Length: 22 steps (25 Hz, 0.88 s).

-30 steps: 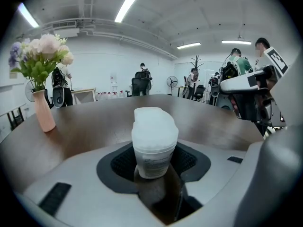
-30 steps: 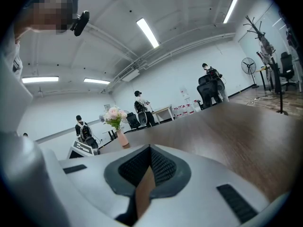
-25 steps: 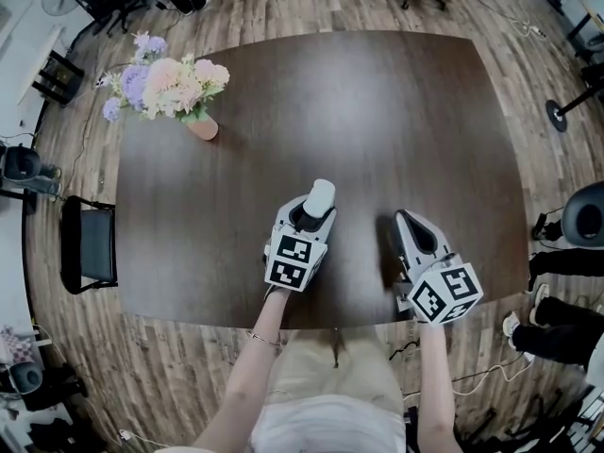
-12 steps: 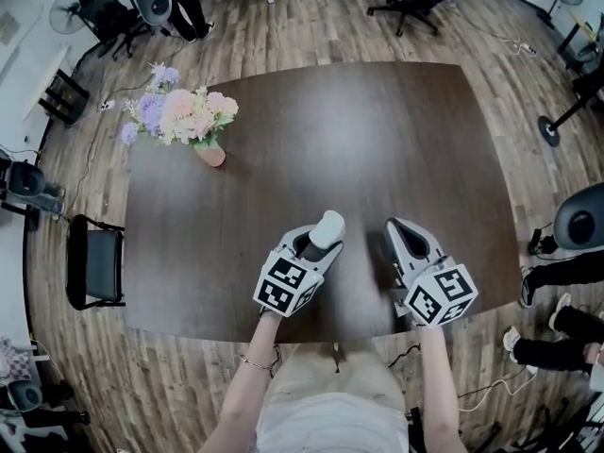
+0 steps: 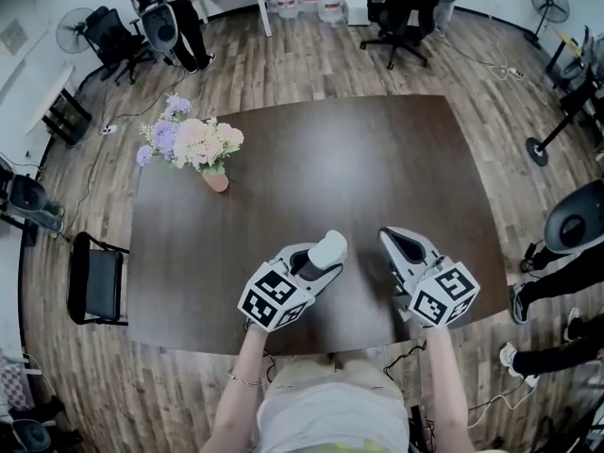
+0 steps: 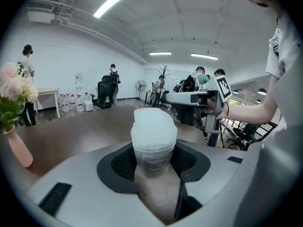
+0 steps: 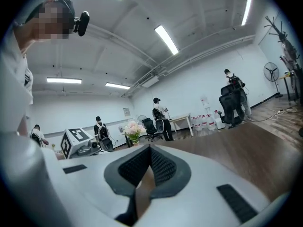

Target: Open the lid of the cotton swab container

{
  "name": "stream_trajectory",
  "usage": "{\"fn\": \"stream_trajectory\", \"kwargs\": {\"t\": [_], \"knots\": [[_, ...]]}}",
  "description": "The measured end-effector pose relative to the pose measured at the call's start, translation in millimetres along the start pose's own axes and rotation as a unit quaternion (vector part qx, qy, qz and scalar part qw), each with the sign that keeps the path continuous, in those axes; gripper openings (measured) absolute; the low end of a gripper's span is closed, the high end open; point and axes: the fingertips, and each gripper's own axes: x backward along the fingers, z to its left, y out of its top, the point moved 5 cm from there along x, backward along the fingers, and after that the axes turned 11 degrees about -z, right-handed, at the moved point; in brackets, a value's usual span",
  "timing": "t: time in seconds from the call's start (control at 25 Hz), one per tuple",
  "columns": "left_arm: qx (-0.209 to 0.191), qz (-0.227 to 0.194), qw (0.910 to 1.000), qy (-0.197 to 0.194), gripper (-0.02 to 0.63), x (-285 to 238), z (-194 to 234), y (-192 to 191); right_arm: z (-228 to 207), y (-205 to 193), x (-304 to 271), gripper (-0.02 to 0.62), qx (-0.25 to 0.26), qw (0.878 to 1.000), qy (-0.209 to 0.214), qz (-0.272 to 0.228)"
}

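Dark table (image 5: 377, 159), container (image 5: 328, 248) toward near edge

The left claw (image 6: 152, 163) is swallowing the lower half of the cotton swab container (image 6: 152, 134), its label print reading too blurred to make out. Seen from overhead, only the lid (image 5: 329, 247) is showing. Left of the container, the pink vase (image 6: 19, 150) and flowers (image 6: 12, 86) are being cropped at the edge.

Left gripper (image 5: 316, 260) clamps the container (image 5: 331, 246); right gripper (image 5: 388, 236) beside it, jaws together, empty.
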Motion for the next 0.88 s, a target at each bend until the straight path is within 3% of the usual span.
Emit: {"fn": "stream_trajectory", "kwargs": {"t": [0.44, 0.68, 0.76, 0.88], "knots": [[-0.008, -0.014, 0.9974, -0.070, 0.210, 22.2, -24.4, 44.6, 32.9, 47.6, -8.5, 0.021, 0.008, 0.990, 0.140, 0.001], [-0.019, -0.012, 0.9941, -0.106, 0.210, 32.1, -36.3, 57.4, 55.0, 62.3, -11.4, 0.030, -0.006, 0.971, 0.237, 0.022], [-0.023, -0.013, 0.9932, -0.114, 0.210, 34.0, -39.2, 61.4, 62.0, 65.8, -12.8, 0.094, -0.010, 0.964, 0.263, 0.035], [-0.028, -0.011, 0.9915, -0.126, 0.210, 36.8, -44.2, 68.1, 72.4, 70.2, -15.7, 0.140, -0.012, 0.954, 0.296, 0.052]]}}
